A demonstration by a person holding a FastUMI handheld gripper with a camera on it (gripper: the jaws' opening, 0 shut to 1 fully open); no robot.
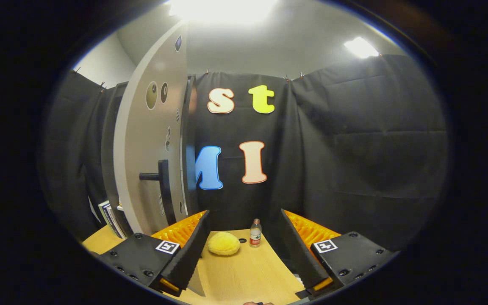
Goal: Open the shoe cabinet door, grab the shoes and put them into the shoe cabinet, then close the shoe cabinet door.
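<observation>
Hand-held gripper wide open, holding nothing; yellow shoe and bottle lie ahead on the surface, door ajar at left.

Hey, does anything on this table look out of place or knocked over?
Nothing is spilled or toppled. The yellow fuzzy object and upright bottle sit on the table beyond the open fingers; the cabinet door stands ajar.

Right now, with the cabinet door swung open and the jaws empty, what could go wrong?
1. The open gripper frames a fluffy yellow slipper with a small bottle standing close beside it; reaching in could tip the bottle.
2. The soft slipper may slide on the wooden table rather than get pinched.
3. The open cabinet door with its protruding handle could snag a loaded swing.
</observation>
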